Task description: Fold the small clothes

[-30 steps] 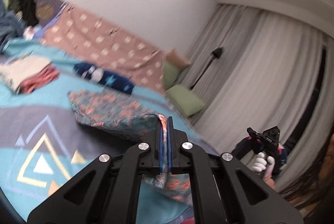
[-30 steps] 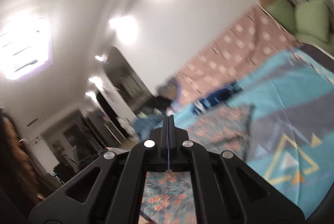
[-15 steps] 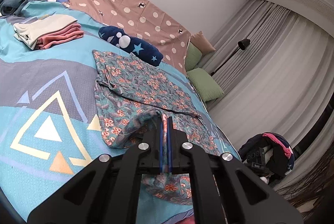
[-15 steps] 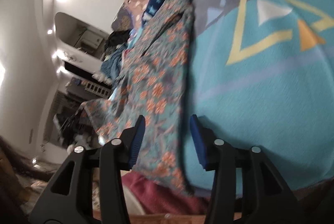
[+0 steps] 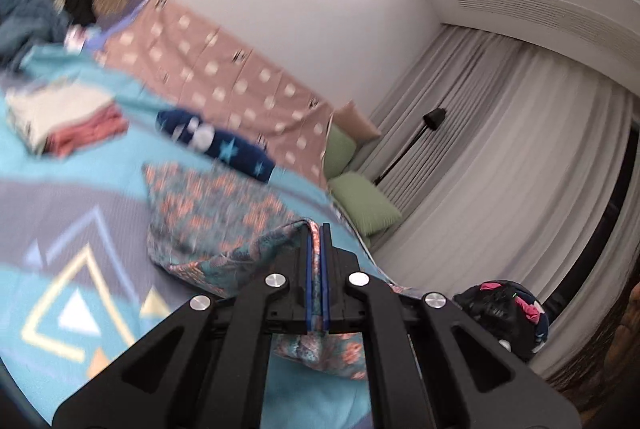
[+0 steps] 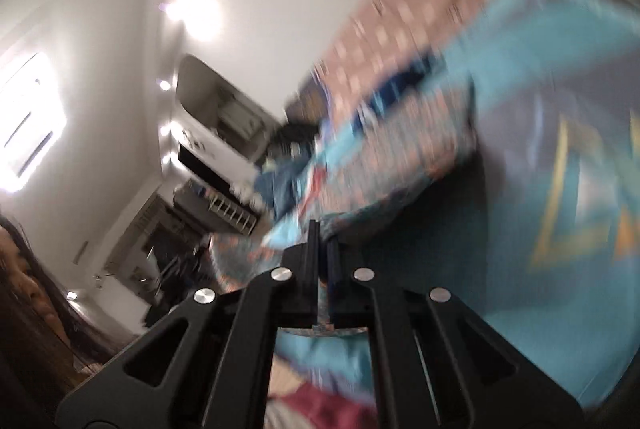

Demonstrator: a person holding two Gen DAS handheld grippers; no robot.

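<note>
left gripper (image 5: 318, 249): clamped on floral garment (image 5: 224, 217) edge | right gripper (image 6: 320, 249): just closed, pinching same garment (image 6: 400, 165) | garment partly lifted off bedspread (image 5: 48, 197)

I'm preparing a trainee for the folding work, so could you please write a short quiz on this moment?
1. True or false: the left gripper has its jaws shut on the floral garment.
2. What lies just beyond that garment: A) the navy star-print item, B) a shoe, C) a book?
3. What colour are the cushions by the curtain?

Key: 1 true; 2 A; 3 green.
</note>
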